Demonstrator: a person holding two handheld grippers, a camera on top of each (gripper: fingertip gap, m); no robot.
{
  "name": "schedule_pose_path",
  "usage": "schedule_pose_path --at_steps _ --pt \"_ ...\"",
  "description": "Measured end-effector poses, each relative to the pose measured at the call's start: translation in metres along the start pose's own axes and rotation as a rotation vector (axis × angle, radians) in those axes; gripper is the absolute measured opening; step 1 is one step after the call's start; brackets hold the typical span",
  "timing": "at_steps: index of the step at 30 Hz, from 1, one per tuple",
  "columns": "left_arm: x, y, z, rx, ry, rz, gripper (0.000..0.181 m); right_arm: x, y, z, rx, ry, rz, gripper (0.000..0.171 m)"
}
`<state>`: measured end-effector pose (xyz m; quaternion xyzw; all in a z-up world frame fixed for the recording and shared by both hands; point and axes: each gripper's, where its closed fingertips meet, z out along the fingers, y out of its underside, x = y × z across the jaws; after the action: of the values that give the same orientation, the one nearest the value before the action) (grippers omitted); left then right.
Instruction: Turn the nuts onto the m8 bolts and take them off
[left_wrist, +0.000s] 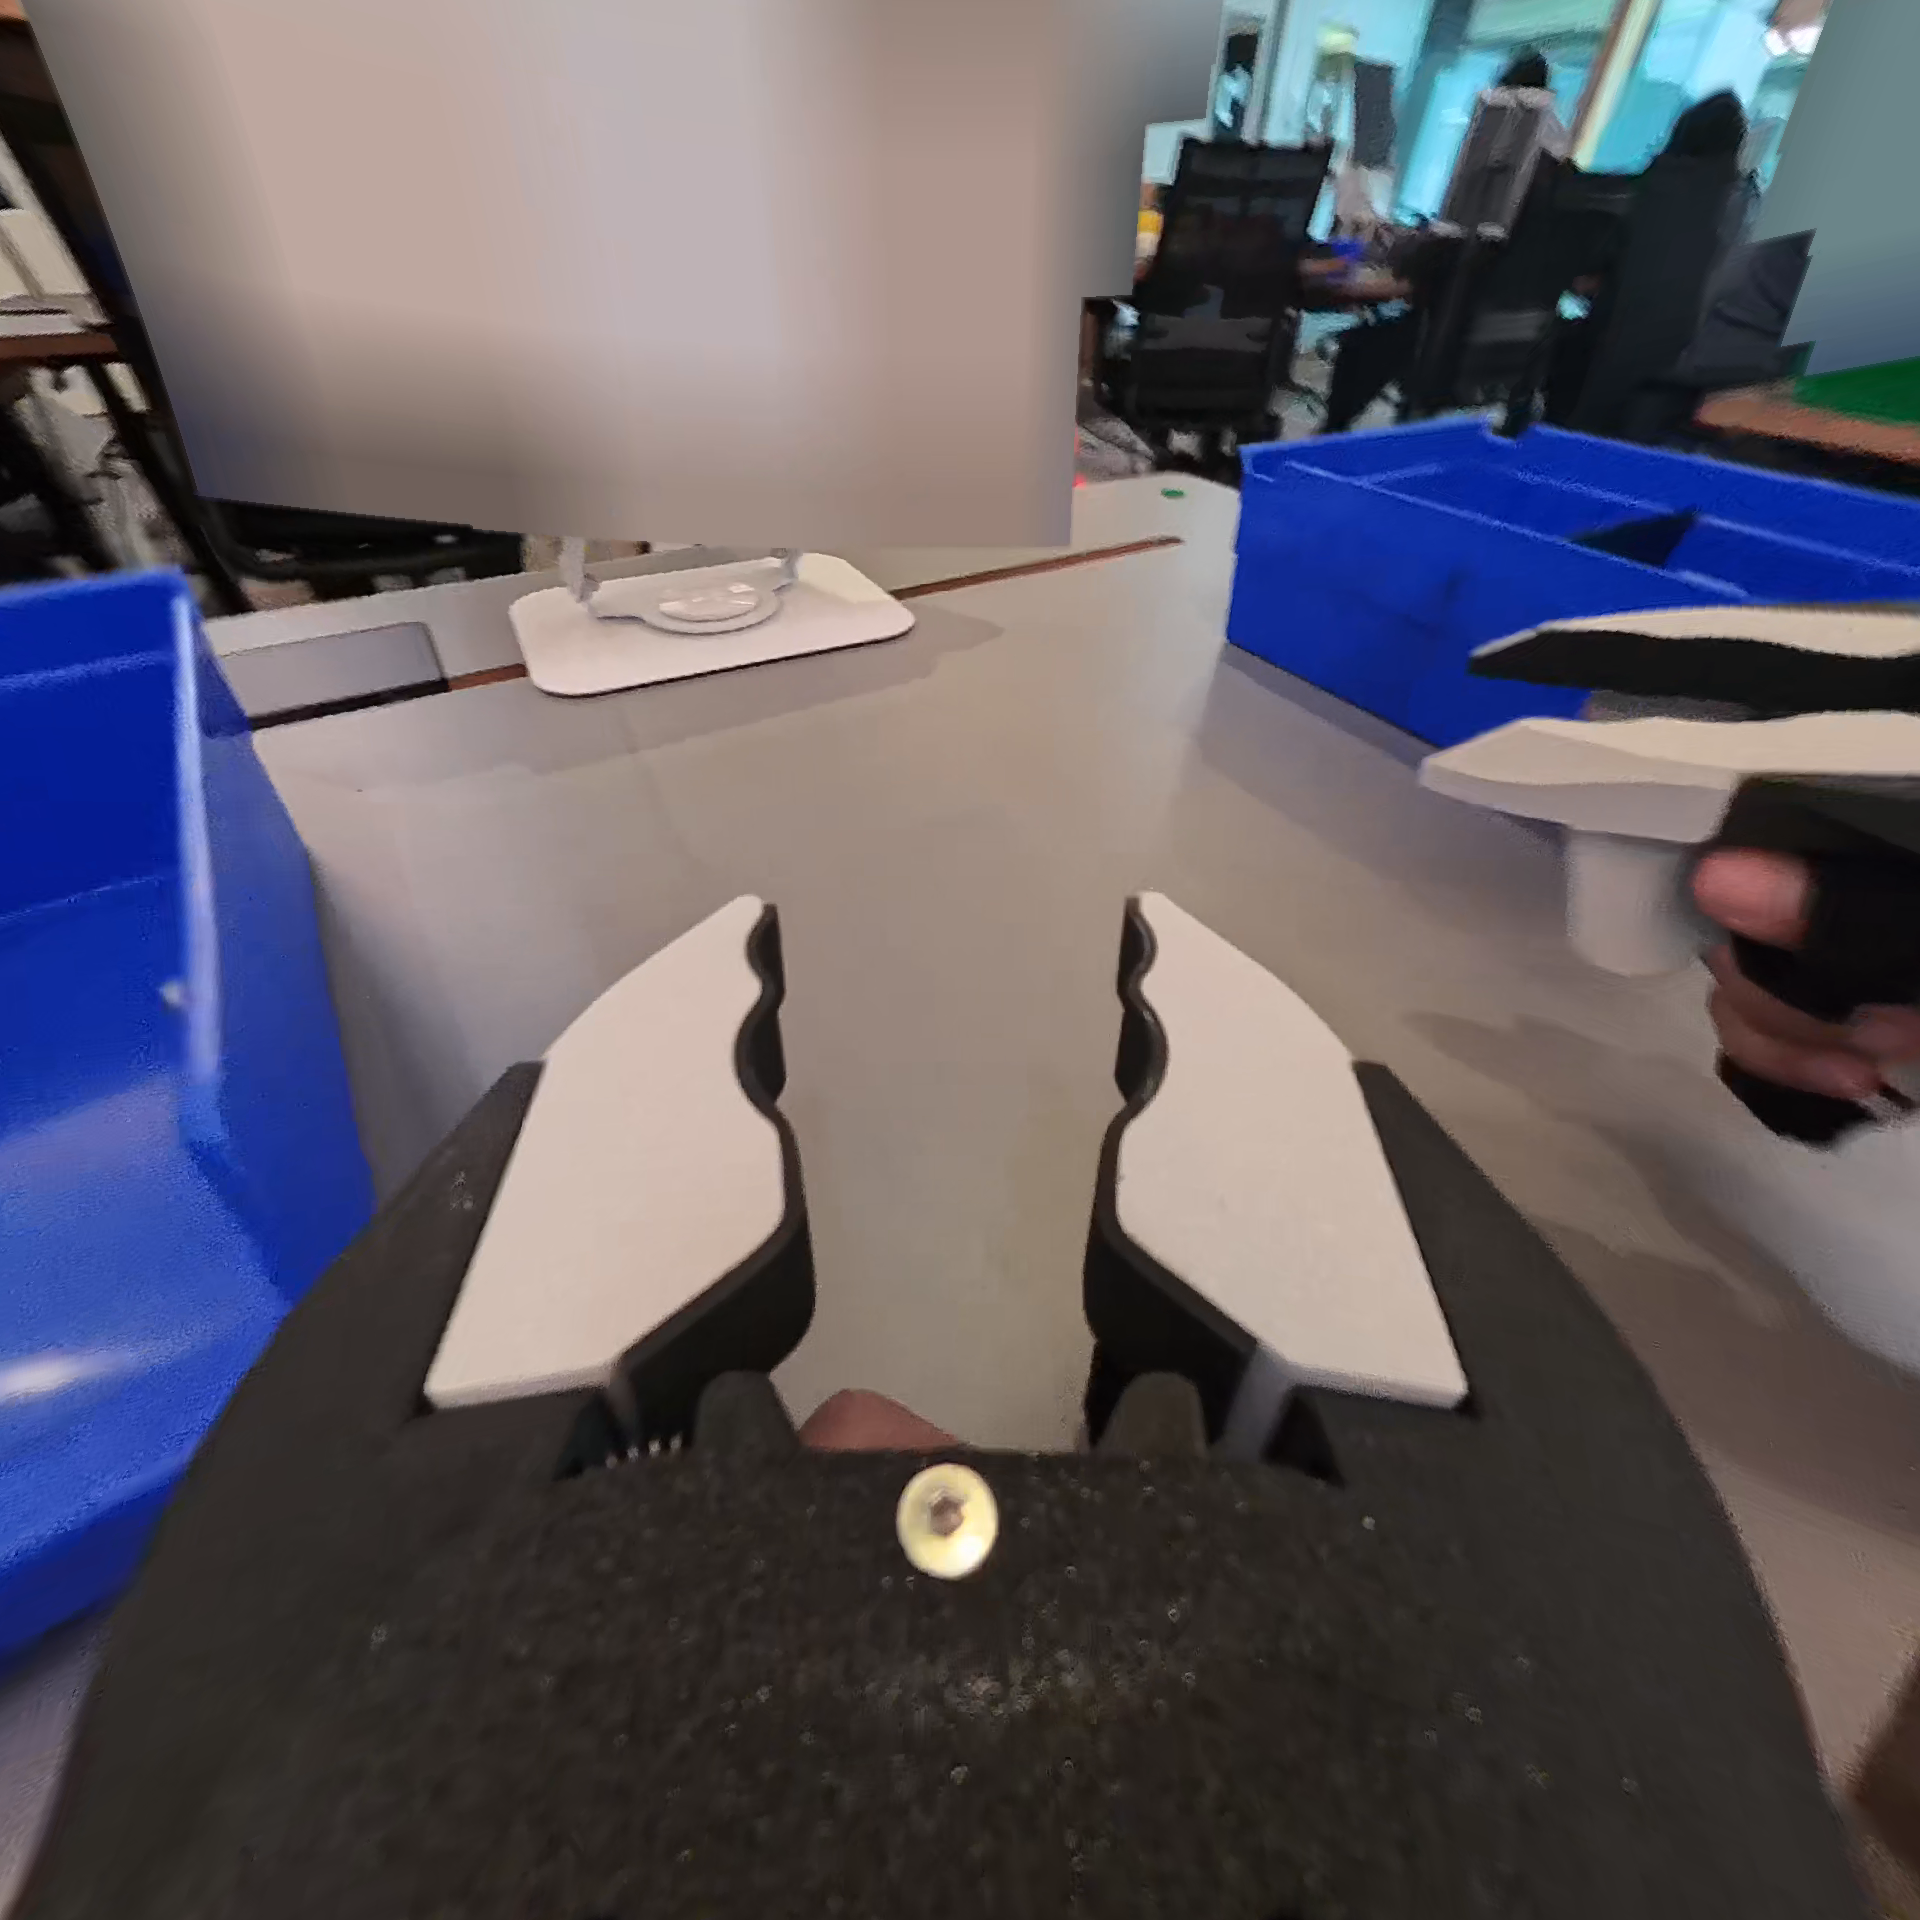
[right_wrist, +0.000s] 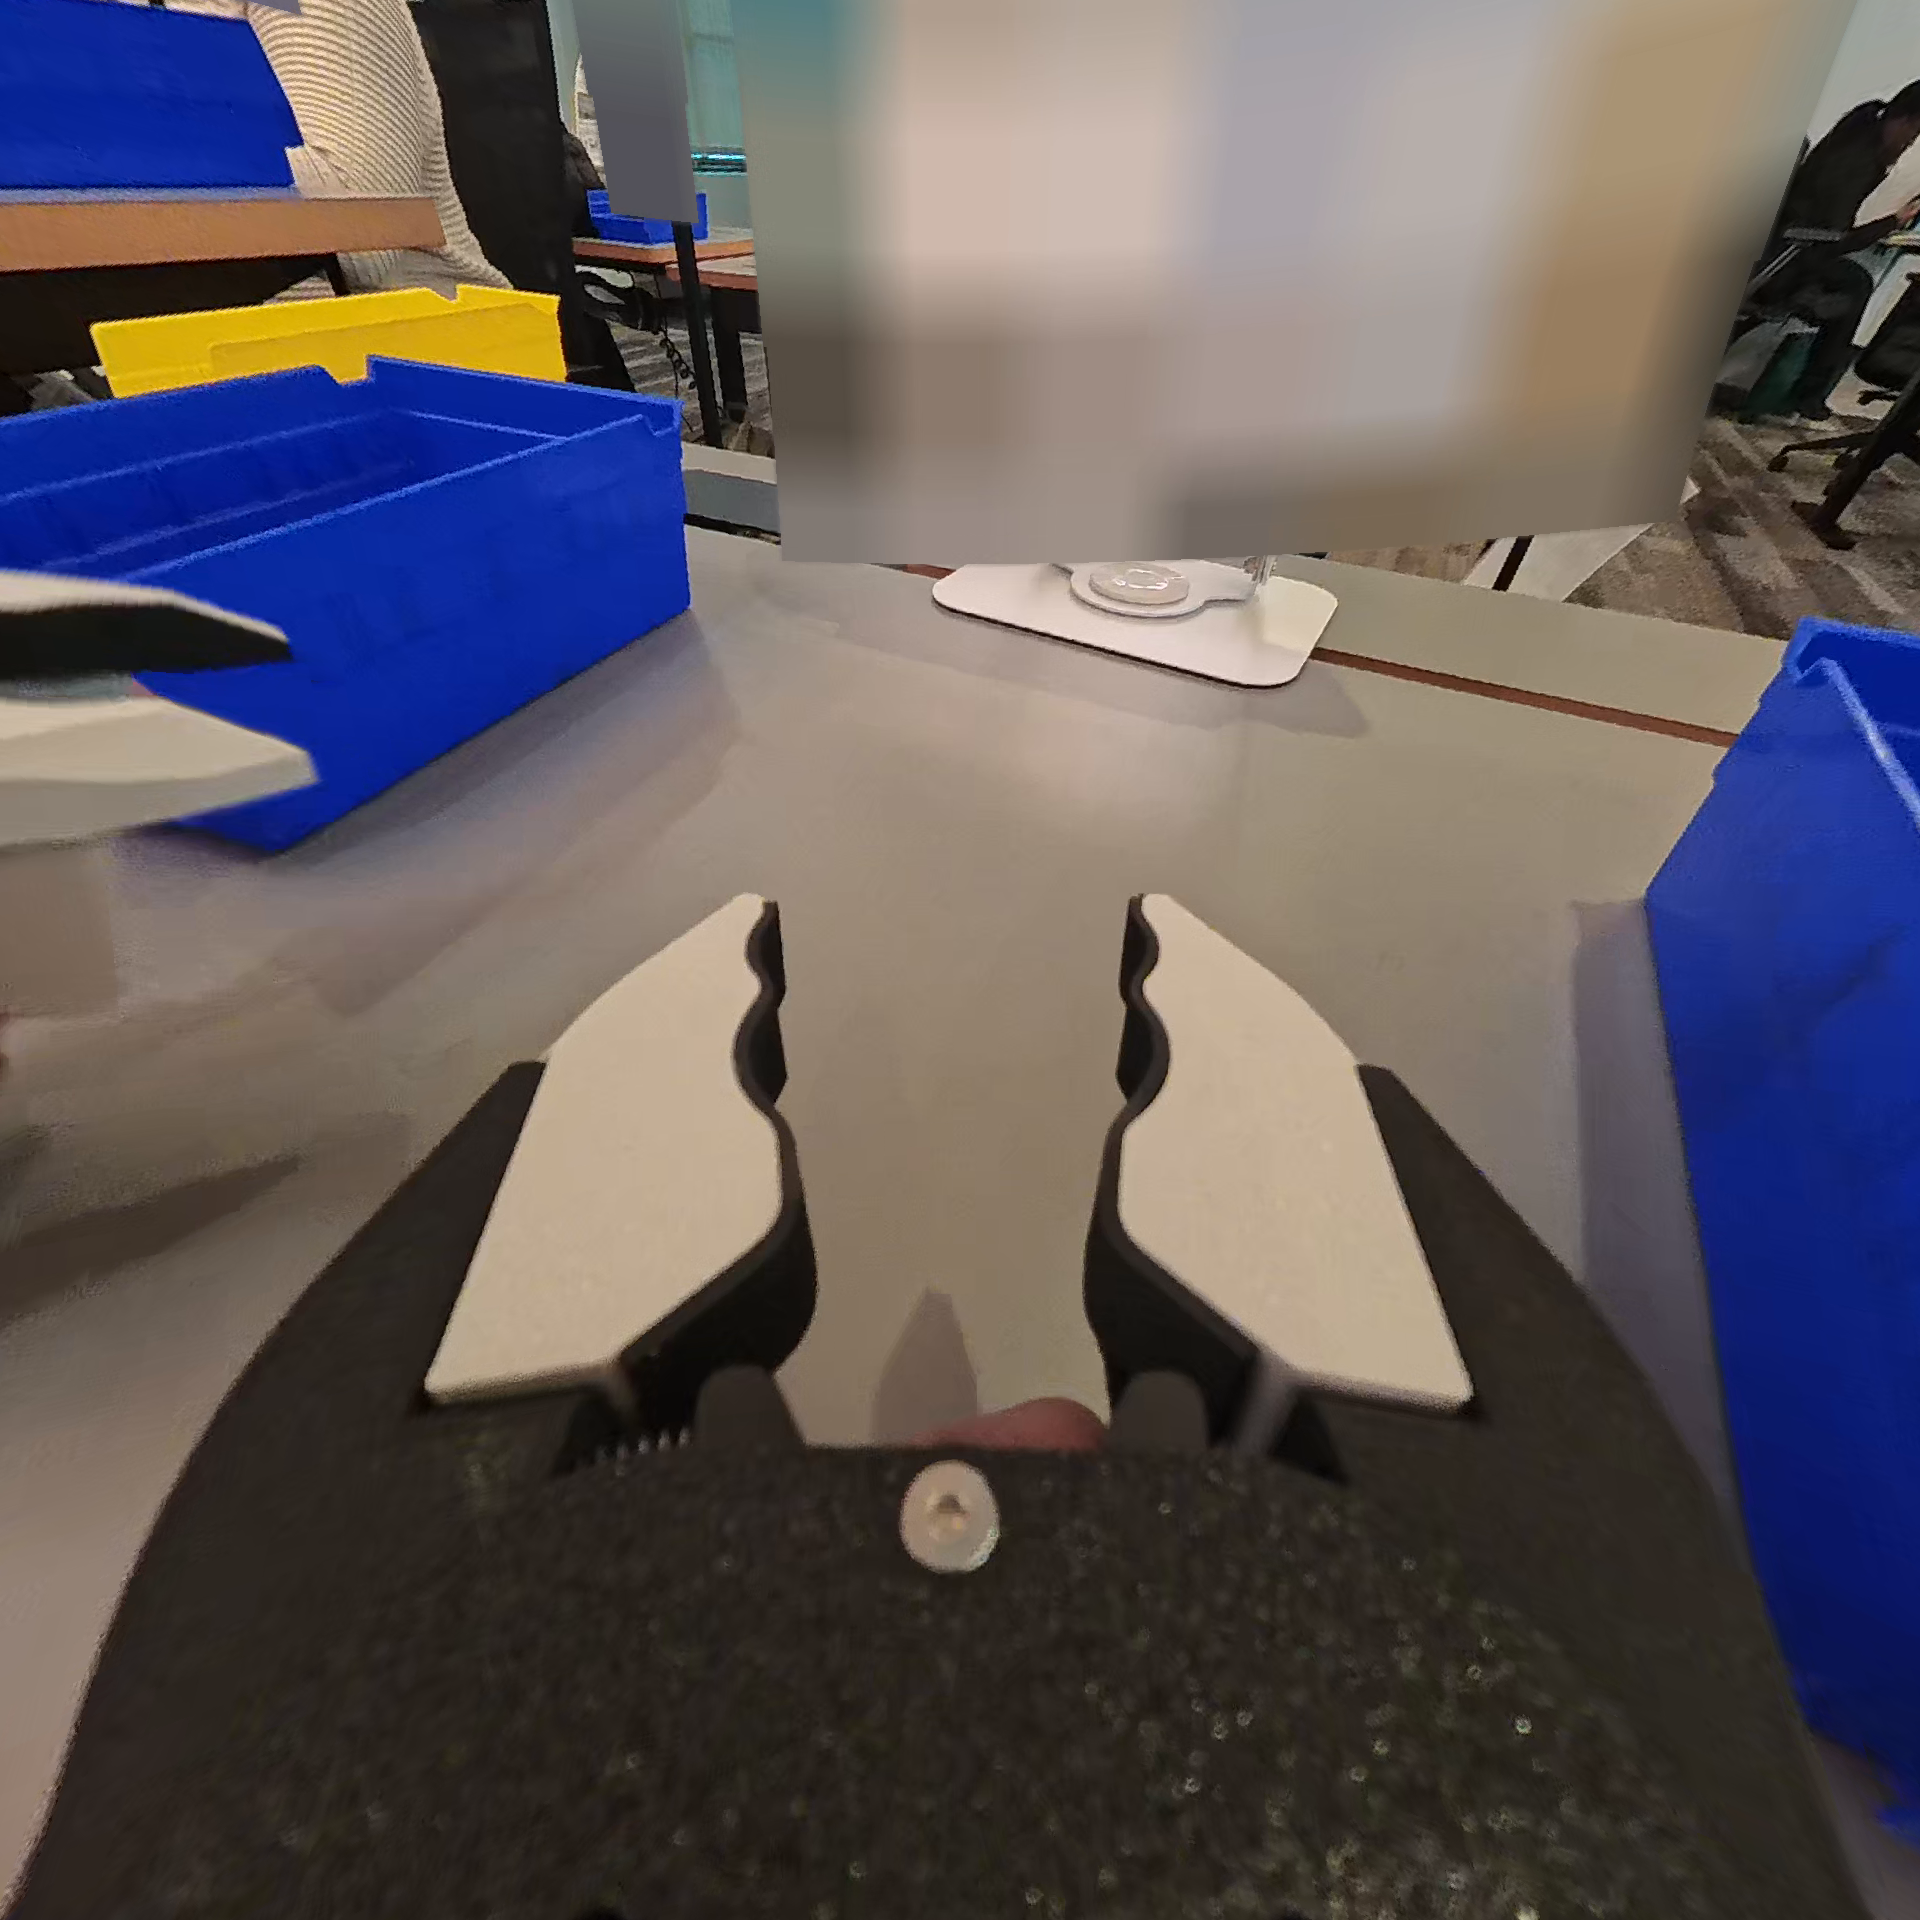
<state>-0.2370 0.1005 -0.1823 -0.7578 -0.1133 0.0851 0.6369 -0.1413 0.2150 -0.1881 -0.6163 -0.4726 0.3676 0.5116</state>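
Observation:
No nuts or bolts show in either view. My left gripper (left_wrist: 951, 914) is open and empty, held low over the grey table (left_wrist: 935, 769). My right gripper (right_wrist: 951, 914) is also open and empty over the same table (right_wrist: 935, 790). The right gripper also shows at the right edge of the left wrist view (left_wrist: 1455, 717), held by a hand (left_wrist: 1756, 904). The left gripper shows at the left edge of the right wrist view (right_wrist: 296, 707). The insides of the bins are mostly hidden.
A blue bin (left_wrist: 104, 935) stands close on the left and another blue bin (left_wrist: 1455, 582) at the back right. In the right wrist view they show as a bin at left (right_wrist: 416, 582) and one at right (right_wrist: 1787, 1039), with a yellow bin (right_wrist: 312, 332) behind. A white stand base (left_wrist: 717, 634) sits at the table's far edge.

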Motion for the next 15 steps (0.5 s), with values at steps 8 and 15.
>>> schedule_pose_path --at_steps 8,15 --pt "-0.127 -0.084 -0.039 -0.292 0.043 0.379 0.061 0.009 -0.001 -0.003 -0.002 0.004 -0.001 0.061" --pt "-0.219 -0.006 0.004 -0.776 0.344 0.496 0.060 0.006 -0.007 -0.005 0.005 -0.001 -0.020 0.059"
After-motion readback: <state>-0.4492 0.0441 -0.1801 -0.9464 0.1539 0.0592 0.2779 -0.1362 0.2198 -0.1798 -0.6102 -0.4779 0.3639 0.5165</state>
